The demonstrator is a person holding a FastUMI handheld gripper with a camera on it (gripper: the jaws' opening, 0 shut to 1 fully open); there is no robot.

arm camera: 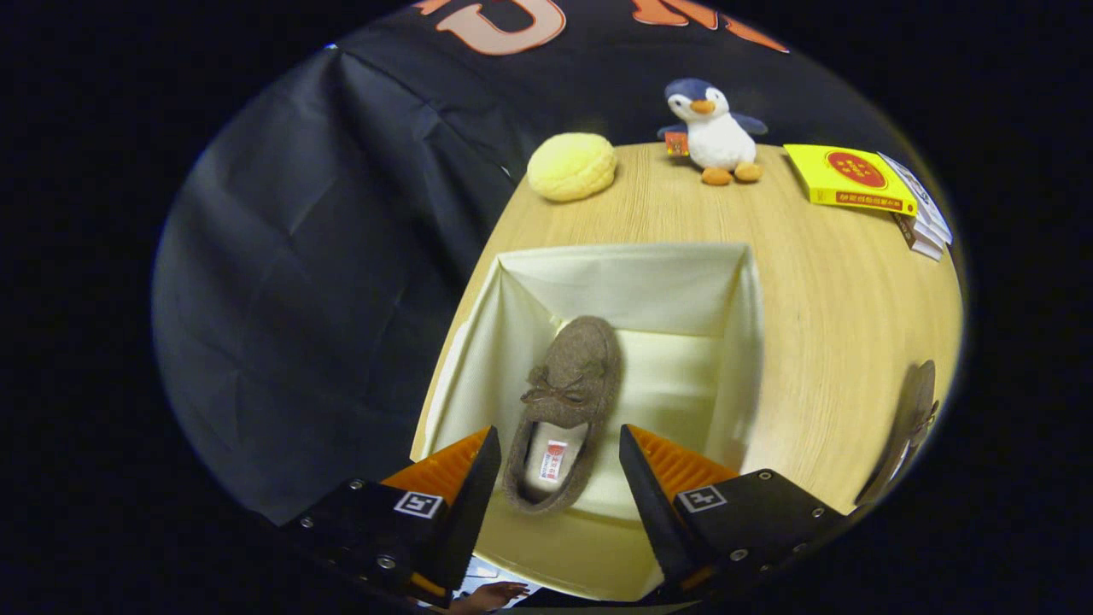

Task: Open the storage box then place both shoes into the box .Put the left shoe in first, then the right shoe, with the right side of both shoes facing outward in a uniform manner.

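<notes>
Gripper hangs over the near end of the storage box, fingers spread wide apart, nothing clamped. Heel of a brown shoe shows in the gap between the fingers, but neither finger touches it; looks like clear space each side.

Shoe lies flat on the box floor w/ its toe pointing away from the gripper, toward the far wall. Small bow on the upper, pale insole w/ a little tag visible in the opening. It sits nearer one side wall of the box; the other half of the floor is bare, pale lining.

Box is open at the top, cream fabric walls standing up, corners creased. It rests on a light wood-grain table, round-edged as seen thru the fisheye.

Second shoe lies out on the table well apart from the box, off to the side of one finger, seen edge-on and distorted, can't tell its facing.

Beyond the box, at the table's far edge: a yellow bun-shaped cushion, a plush penguin sitting upright w/ a small tag, and a flat yellow book lying atop a few more booklets. All three well apart from the box.

Black cloth wall hangs behind & beside the table, creased. A person's fingertips peek in under the gripper body.
</notes>
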